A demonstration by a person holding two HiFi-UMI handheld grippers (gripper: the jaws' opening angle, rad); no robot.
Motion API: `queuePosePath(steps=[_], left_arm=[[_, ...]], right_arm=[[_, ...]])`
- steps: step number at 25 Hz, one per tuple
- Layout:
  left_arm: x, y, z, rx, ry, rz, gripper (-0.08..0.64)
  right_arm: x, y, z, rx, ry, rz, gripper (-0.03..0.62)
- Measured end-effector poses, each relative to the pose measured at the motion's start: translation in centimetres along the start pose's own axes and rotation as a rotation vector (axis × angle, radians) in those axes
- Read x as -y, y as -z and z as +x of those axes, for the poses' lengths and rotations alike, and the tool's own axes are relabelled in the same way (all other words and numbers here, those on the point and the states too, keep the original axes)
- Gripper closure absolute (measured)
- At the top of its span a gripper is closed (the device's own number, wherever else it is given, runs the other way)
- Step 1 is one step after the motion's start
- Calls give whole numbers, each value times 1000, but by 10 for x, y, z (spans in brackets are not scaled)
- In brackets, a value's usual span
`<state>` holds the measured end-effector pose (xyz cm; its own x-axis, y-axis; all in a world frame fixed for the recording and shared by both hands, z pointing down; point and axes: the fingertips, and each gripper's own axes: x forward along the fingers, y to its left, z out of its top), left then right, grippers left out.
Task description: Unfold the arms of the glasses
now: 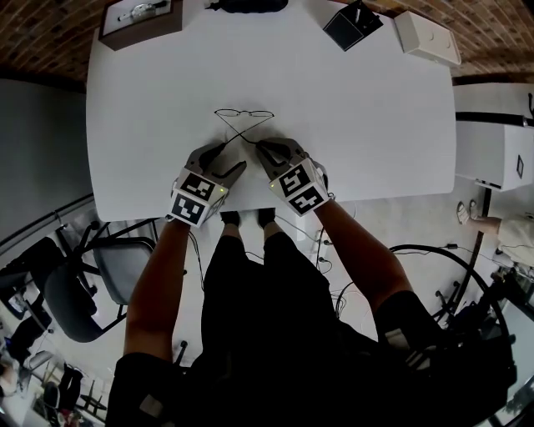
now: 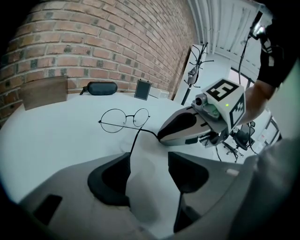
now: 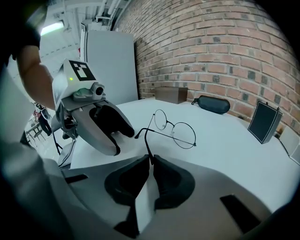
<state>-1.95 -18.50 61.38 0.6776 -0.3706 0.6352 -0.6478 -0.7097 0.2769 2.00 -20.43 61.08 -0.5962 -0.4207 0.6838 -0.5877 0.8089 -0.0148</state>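
Note:
Thin round wire glasses [image 1: 244, 113] lie on the white table [image 1: 375, 125], lenses away from me and both arms crossing toward me. My right gripper [image 3: 151, 159] is shut on the end of one arm, which runs up from between its pads to the frame [image 3: 169, 123]. My left gripper [image 2: 149, 164] stands wide open. The other arm's tip [image 2: 132, 147] lies between its jaws close to the left pad, not pressed. In the head view the left gripper [image 1: 229, 158] and right gripper [image 1: 265, 148] sit side by side just below the glasses.
At the table's far edge are a black glasses case [image 1: 248, 5], a wooden box [image 1: 140, 21], a small dark stand [image 1: 352, 25] and a white box [image 1: 427, 37]. The near table edge runs just under my hands. Office chairs [image 1: 75, 292] stand on the floor at left.

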Motion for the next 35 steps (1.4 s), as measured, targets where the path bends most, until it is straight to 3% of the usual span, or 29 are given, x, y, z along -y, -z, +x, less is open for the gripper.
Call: queuePosePath(steps=[7, 13, 18, 22, 27, 31, 35], left_arm=[[-17, 0, -6, 23, -68, -4, 308], [0, 16, 8, -108, -12, 175, 308], [-14, 6, 8, -93, -47, 166, 308], [-6, 8, 15, -108, 23, 181, 305], [17, -1, 13, -89, 130, 207, 305], [30, -7, 11, -37, 185, 105, 305], [26, -5, 4, -28, 173, 43, 305]], right_arm=[[-1, 0, 1, -4, 0, -31, 563], [-2, 0, 3, -25, 11, -37, 563], [-4, -4, 1, -19, 11, -15, 563], [-5, -2, 4, -21, 2, -23, 565], [-9, -10, 3, 12, -28, 41, 565], [-17, -12, 3, 4, -55, 0, 565], [-13, -8, 3, -12, -53, 13, 563]])
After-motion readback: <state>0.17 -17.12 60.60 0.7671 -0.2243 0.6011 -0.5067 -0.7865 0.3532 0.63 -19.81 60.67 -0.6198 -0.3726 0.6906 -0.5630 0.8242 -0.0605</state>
